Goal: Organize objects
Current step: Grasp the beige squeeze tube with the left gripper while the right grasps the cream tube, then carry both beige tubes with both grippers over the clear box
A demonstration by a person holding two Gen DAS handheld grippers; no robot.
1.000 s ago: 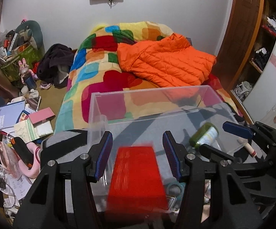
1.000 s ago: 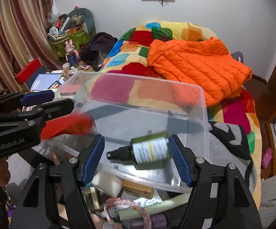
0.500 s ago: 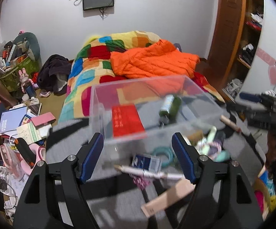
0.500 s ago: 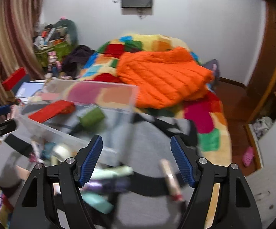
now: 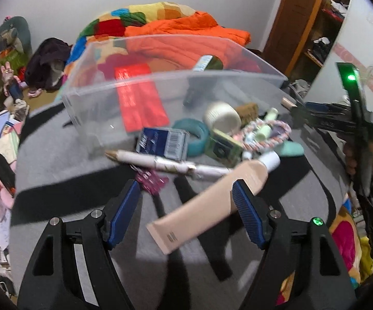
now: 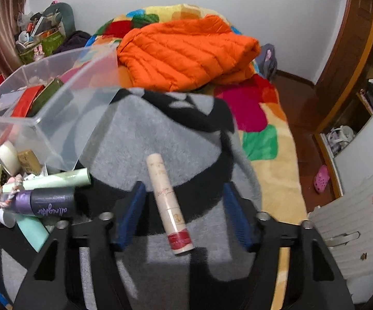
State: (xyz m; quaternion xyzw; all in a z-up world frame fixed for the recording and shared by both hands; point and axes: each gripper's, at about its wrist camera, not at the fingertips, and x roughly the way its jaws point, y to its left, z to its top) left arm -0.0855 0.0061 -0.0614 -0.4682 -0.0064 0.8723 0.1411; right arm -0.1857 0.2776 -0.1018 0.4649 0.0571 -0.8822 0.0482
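Jaws of both downward-tilted grippers parted and gripping nothing: left gripper (image 5: 186, 213) astride beige tube (image 5: 209, 200), right gripper (image 6: 184, 214), just narrowing, apparently clear of lipstick (image 6: 169, 204).

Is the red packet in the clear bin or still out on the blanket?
In. The red packet lies flat inside the clear bin, seen through its front wall, beside the green bottle.

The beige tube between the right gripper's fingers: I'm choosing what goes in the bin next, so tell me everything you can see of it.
The beige tube is a slim, smooth cylinder, plastic by its look, with faint print and a red band near its near end. It lies flat on the grey blanket, alone, right of the clutter. The right gripper straddles it; its jaws have just been closing, but the pads stand clear of it.
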